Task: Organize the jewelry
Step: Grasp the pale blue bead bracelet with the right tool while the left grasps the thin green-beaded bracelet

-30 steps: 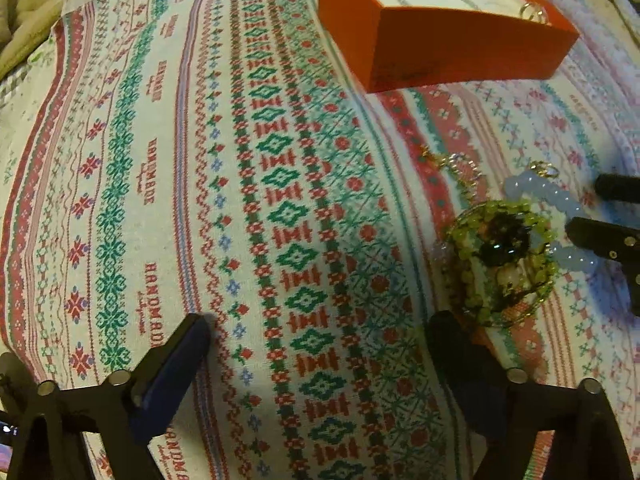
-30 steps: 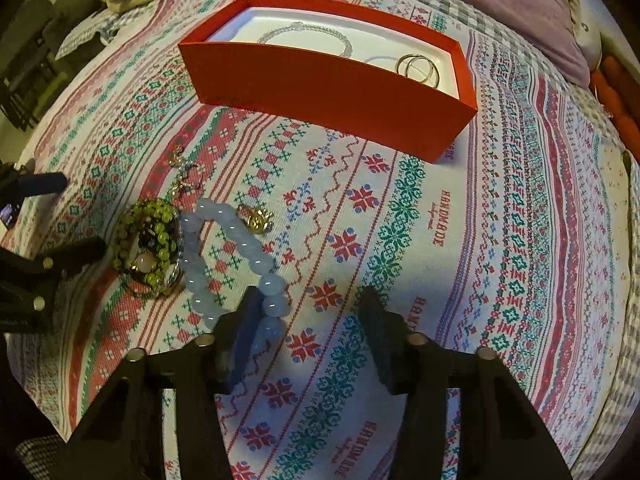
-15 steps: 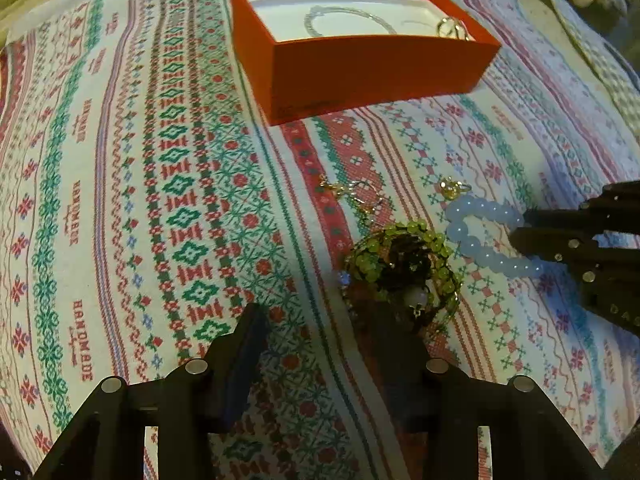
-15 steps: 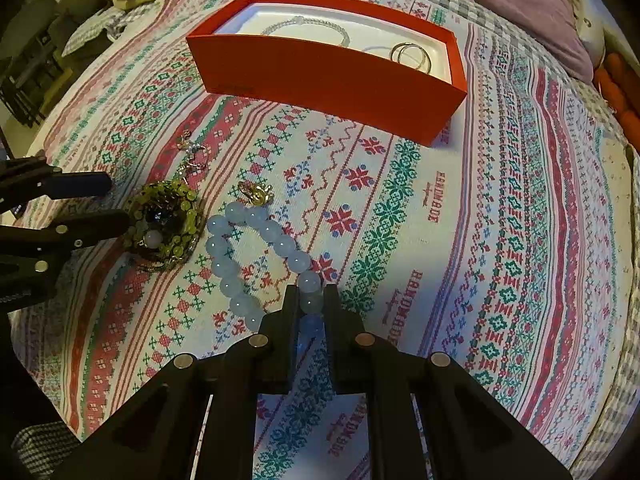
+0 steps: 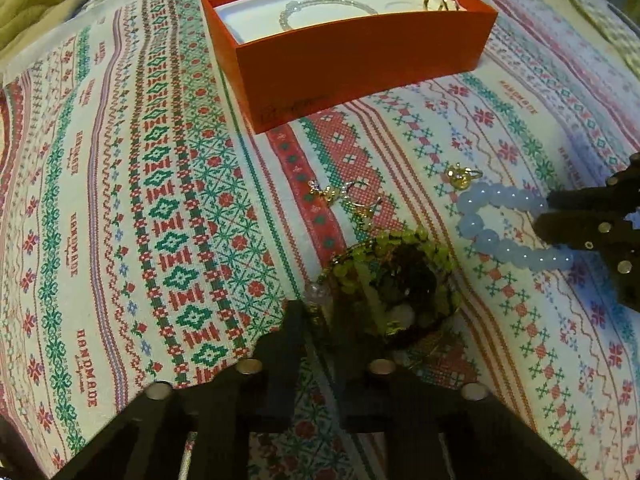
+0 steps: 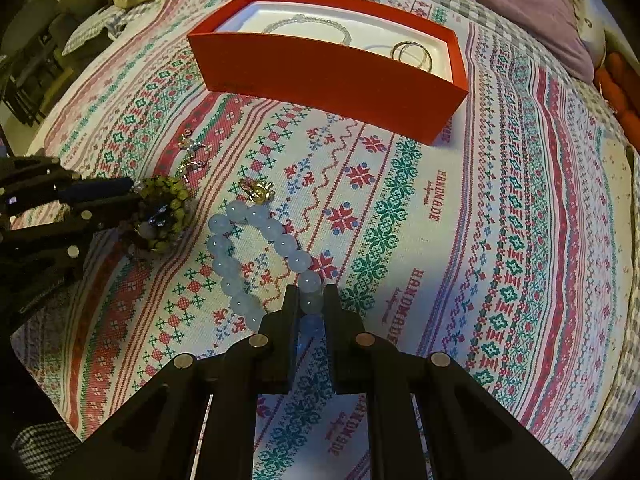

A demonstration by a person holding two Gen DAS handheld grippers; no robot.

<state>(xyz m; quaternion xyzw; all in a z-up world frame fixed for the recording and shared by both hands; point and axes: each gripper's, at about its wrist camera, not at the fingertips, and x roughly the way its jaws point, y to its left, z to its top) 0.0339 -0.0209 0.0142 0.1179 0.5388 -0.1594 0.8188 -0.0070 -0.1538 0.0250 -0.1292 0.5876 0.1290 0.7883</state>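
Here, on the bed's patterned cloth, the right gripper has its fingers clamped on the pale blue round-bead bracelet. The left wrist view shows the left gripper pinching the green beaded bracelet. Only the right view reveals silver rings inside the orange cardboard box.

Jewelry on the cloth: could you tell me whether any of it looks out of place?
Yes: the earrings and gold ring lie loose outside the red box. Both grippers are shut on bracelets, blue and green.
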